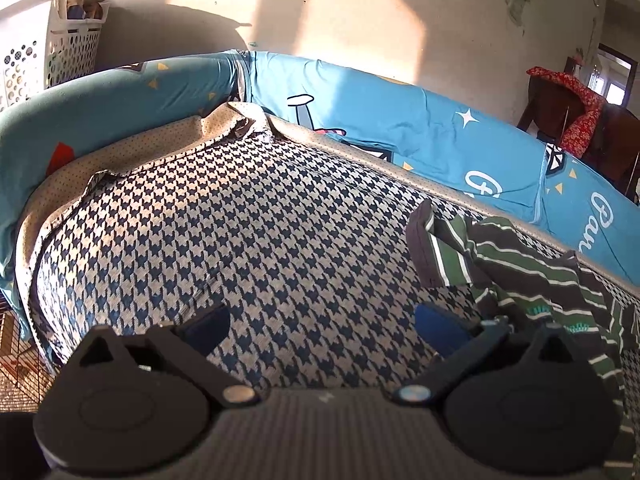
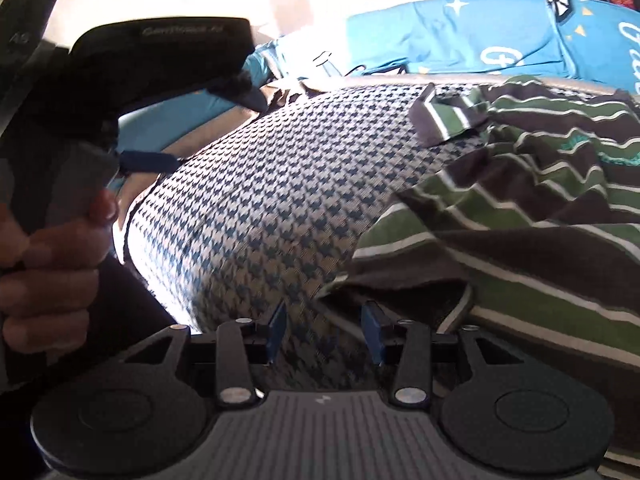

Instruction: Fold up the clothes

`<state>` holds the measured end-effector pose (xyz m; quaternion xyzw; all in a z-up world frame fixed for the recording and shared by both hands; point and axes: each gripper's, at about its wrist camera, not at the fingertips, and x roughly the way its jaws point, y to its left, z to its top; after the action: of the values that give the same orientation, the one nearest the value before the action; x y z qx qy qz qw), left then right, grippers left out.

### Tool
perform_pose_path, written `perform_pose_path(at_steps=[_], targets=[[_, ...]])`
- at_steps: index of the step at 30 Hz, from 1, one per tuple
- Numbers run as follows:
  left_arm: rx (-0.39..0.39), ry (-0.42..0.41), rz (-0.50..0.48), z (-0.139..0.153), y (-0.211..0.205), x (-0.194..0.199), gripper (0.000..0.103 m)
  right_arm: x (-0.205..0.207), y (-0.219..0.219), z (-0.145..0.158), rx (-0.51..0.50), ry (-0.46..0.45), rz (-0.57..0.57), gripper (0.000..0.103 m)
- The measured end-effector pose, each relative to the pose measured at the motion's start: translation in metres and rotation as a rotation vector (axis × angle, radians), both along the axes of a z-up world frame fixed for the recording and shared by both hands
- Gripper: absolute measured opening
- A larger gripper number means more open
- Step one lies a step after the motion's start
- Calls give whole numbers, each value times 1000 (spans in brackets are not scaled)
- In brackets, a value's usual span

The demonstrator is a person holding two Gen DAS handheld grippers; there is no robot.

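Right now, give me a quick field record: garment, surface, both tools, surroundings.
garment: striped shirt, green, brown and white, crumpled and unfolded
surface: houndstooth cushion, shirt lies on its right part
left tool: open, above bare cushion, shirt just to its right, holding nothing
right tool: open, at the shirt's near edge, not gripping it
hand: grips the left tool's handle, seen in the right wrist view
surroundings: blue printed bolster along the far side; white laundry basket at the far left

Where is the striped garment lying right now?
The striped garment lies crumpled on the houndstooth cushion, at the right of both wrist views, close to the blue bedding behind it. The open right gripper hovers at its near edge.
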<state>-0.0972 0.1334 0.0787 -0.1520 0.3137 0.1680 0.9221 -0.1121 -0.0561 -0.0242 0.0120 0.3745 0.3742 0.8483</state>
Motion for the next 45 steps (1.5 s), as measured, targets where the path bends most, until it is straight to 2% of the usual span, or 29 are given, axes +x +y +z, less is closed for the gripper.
perform_pose_path(at_steps=[2, 7, 11, 16, 18, 27, 32, 36, 45], targets=[[-6, 0, 1, 0, 1, 0, 103, 4, 1, 0, 3, -2, -16, 49], [-18, -13, 16, 1, 7, -3, 103, 14, 3, 0, 12, -5, -57, 50], [-27, -21, 32, 3, 12, -5, 103, 18, 14, 0, 9, -29, -36, 50], [-16, -36, 55, 6, 17, -7, 103, 12, 35, 6, 14, -85, 75, 50], [-19, -33, 57, 6, 19, -6, 103, 5, 43, 7, -8, -104, 136, 50], [2, 13, 28, -2, 11, 1, 103, -18, 49, -2, -122, -142, 264, 54], [9, 43, -1, -9, 3, 7, 103, -26, 40, 2, -130, -111, 290, 54], [8, 70, -36, -16, -7, 12, 103, -33, 24, 5, -131, -92, 284, 54], [41, 119, -115, -31, -34, 24, 103, -28, -18, 14, -120, -86, 184, 55]])
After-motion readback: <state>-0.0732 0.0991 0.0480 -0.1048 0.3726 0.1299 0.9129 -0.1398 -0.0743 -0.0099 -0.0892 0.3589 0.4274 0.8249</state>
